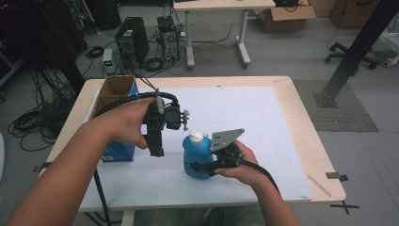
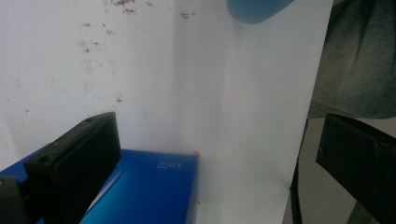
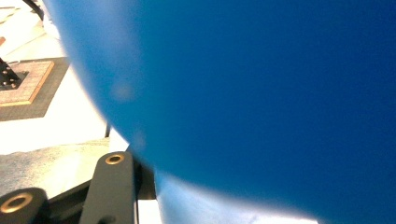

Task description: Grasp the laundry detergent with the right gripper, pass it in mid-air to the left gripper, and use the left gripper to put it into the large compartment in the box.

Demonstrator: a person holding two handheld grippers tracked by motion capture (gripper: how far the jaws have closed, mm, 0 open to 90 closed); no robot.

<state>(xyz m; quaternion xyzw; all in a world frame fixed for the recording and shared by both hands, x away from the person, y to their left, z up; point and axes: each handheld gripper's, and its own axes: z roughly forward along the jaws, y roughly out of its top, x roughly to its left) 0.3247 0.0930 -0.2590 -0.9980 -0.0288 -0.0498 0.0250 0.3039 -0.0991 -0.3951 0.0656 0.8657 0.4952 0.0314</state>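
the right gripper [image 1: 200, 168] has its fingers clamped on the blue bottle [image 1: 196, 157], upright on the counter's [image 1: 282, 92] white sheet; the left gripper [image 1: 156, 151] hovers with fingers wide. next, likely the white cap [image 1: 196, 137].

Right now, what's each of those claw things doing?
Left gripper: open, holding nothing.
Right gripper: closed on the blue bottle.

Left forearm came in from bottom left, hand wrapped round the left hand-held gripper [image 1: 155, 141], which pointed down, jaws wide apart. Right hand [image 1: 237, 162] held the right hand-held gripper [image 1: 197, 165] level, pointing left, jaws clamped tight on a bottle [image 1: 197, 155].
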